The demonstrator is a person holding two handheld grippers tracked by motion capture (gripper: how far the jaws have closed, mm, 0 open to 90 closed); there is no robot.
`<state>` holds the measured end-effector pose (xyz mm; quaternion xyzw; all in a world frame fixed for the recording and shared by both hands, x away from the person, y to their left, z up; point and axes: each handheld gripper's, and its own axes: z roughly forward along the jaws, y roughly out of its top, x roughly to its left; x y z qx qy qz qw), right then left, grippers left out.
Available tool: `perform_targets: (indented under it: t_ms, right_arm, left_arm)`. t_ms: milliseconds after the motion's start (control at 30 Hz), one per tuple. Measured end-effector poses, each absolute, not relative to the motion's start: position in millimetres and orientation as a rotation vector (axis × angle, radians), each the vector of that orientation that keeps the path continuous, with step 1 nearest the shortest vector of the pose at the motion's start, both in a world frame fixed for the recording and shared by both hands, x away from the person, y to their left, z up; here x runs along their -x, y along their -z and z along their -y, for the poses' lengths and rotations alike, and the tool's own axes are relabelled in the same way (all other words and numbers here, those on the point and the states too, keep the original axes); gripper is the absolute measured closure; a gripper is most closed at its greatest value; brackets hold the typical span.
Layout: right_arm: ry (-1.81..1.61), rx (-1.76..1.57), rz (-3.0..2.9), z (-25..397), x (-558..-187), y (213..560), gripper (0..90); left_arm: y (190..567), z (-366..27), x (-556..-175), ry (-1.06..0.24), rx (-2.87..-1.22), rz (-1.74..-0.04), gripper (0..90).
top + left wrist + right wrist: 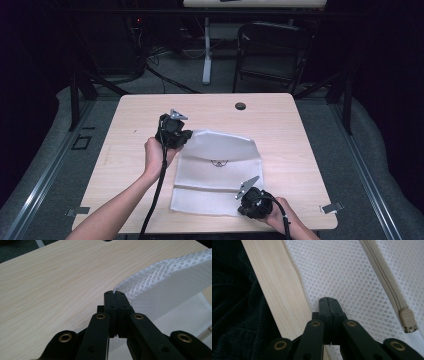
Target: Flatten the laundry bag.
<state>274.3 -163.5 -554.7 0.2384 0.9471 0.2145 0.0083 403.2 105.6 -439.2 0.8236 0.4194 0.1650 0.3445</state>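
While both forearms reach in, left gripper (173,131) pinches mesh bag (220,170) edge, right gripper (254,202) clamped shut.

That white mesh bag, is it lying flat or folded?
Partly folded: the mesh bag has its far end lifted and curled over, pinched by the left gripper.

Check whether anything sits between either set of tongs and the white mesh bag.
Nothing visible does. The left tongs are shut on an edge of the white mesh bag, lifting it off the table. The right tongs are closed over the bag's mesh near its zipper.
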Motion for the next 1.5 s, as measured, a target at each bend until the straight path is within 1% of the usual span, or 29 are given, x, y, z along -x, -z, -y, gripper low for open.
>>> perform_targets:
  t_ms: [600,833,1167,1233,1500]
  right_arm:
    - [-0.689,-0.762,-2.974,169.0,-273.6,555.2,90.0]
    - [-0.671,-0.759,-2.992,171.6,-274.9,554.3,90.0]
    - [-0.666,-0.763,-2.99,173.5,-274.0,554.5,90.0]
    - [-0.709,-0.784,-2.994,172.9,-273.0,555.6,90.0]
    - [-0.654,-0.731,-2.999,172.7,-273.7,554.2,90.0]
  left_arm:
    - [453.4,-94.7,-428.8,-0.485,-2.15,-1.142,89.7]
    - [464.7,-96.9,-440.7,-0.486,-2.14,-1.19,89.7]
    - [474.9,-98.8,-450.5,-0.492,-2.121,-1.211,89.8]
    - [477.0,-98.3,-452.3,-0.504,-2.119,-1.218,89.7]
    - [485.7,-93.9,-463.8,-0.547,-2.135,-1.247,89.7]
